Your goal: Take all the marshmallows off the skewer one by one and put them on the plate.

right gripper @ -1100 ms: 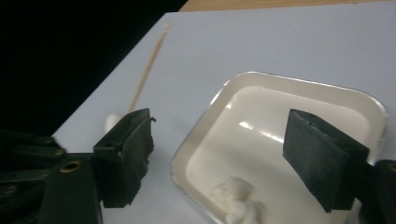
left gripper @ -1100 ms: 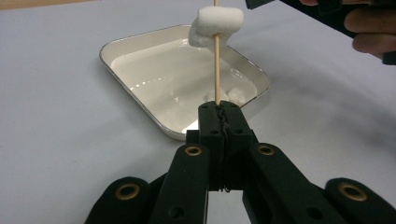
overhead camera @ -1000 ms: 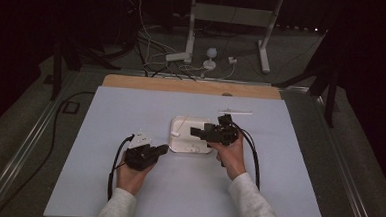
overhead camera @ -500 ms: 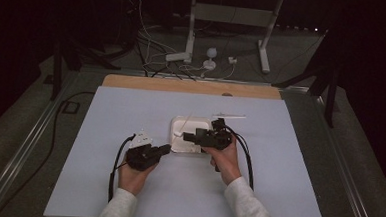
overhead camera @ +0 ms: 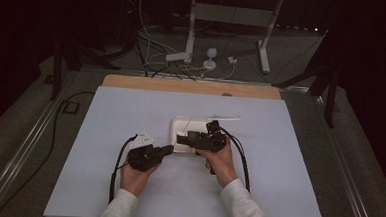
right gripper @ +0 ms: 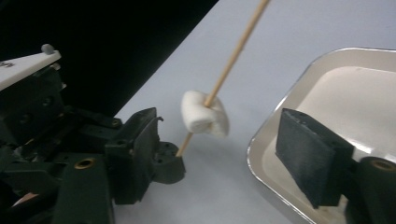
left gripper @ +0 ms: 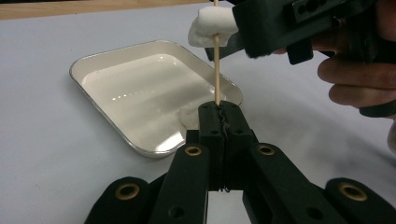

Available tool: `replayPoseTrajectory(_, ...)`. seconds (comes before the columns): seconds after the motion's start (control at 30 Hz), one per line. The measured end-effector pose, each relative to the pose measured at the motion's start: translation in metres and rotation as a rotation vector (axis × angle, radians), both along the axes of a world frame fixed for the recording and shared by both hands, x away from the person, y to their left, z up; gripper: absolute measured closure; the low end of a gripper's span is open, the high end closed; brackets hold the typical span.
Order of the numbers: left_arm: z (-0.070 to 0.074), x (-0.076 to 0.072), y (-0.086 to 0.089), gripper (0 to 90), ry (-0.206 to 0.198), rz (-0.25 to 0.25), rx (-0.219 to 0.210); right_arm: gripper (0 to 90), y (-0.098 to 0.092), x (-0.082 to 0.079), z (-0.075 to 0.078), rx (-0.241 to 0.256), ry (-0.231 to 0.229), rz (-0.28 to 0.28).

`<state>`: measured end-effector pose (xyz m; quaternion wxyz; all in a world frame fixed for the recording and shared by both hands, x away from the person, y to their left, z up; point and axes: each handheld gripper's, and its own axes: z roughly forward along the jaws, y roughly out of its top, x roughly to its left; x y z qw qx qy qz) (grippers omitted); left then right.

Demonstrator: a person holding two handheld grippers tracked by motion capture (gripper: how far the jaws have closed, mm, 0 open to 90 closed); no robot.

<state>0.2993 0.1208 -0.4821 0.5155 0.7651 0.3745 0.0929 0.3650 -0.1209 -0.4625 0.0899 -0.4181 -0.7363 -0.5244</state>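
My left gripper (left gripper: 220, 109) is shut on the lower end of a thin wooden skewer (left gripper: 216, 70) that stands up from its tips. A white marshmallow (left gripper: 212, 25) is threaded on the skewer, well above the jaws. My right gripper (left gripper: 252, 32) is open beside the marshmallow, and one pad (right gripper: 308, 154) stands to the right of the marshmallow (right gripper: 205, 114) with a gap. In the high view, the left gripper (overhead camera: 169, 149) and right gripper (overhead camera: 180, 137) meet at the front left corner of a white tray (overhead camera: 176, 125).
The tray (left gripper: 140, 88) lies on a pale blue table sheet, with a small white lump (left gripper: 186, 116) in its near corner. A thin white stick (overhead camera: 224, 118) lies just behind the tray. A wooden strip (overhead camera: 132, 82) edges the far side, with cables and stand legs beyond.
My right gripper has moved left and toward the person, from over the tray to beside the skewer. The left gripper has shifted slightly right, still holding the skewer.
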Motion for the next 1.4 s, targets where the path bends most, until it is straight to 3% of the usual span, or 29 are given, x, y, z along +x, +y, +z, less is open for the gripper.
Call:
replayPoseTrajectory(0.27,0.001,-0.001,-0.001,90.0,-0.015,-0.013,-0.018,46.2,0.004,-0.001,-0.001,0.027,0.008,0.022)
replayPoseTrajectory(0.5,0.001,-0.002,-0.002,90.0,-0.024,-0.022,-0.031,59.4,0.005,0.000,-0.004,0.048,0.059,0.037)
replayPoseTrajectory(0.6,0.001,-0.002,-0.004,90.0,-0.024,-0.031,-0.031,69.0,0.006,0.000,-0.004,0.066,0.065,0.033)
replayPoseTrajectory(0.7,0.001,-0.002,-0.003,90.0,-0.023,-0.033,-0.038,73.0,0.005,-0.001,-0.003,0.072,0.053,0.024)
replayPoseTrajectory(0.83,0.001,-0.002,-0.004,90.0,-0.028,-0.038,-0.025,75.5,0.003,-0.002,0.000,0.080,0.036,0.003)
replayPoseTrajectory(0.87,0.000,-0.003,-0.004,90.0,-0.028,-0.042,-0.007,77.0,-0.004,-0.001,0.004,0.112,0.022,-0.047)
replayPoseTrajectory(0.9,-0.001,-0.003,-0.004,90.0,-0.027,-0.049,-0.002,77.0,-0.004,-0.001,0.004,0.112,0.022,-0.047)
replayPoseTrajectory(0.97,0.000,-0.003,-0.004,90.0,-0.033,-0.055,-0.011,77.3,-0.014,0.003,0.008,0.167,0.039,-0.075)
replayPoseTrajectory(1.1,0.000,-0.003,-0.007,90.0,-0.043,-0.073,-0.004,77.2,-0.021,0.004,0.014,0.124,0.002,-0.070)
replayPoseTrajectory(1.3,-0.002,-0.004,-0.006,90.0,-0.048,-0.079,0.013,77.7,-0.032,0.009,0.021,0.154,-0.015,-0.122)
replayPoseTrajectory(1.4,-0.002,-0.004,-0.006,90.0,-0.053,-0.088,0.010,77.5,-0.035,0.010,0.028,0.127,-0.036,-0.119)
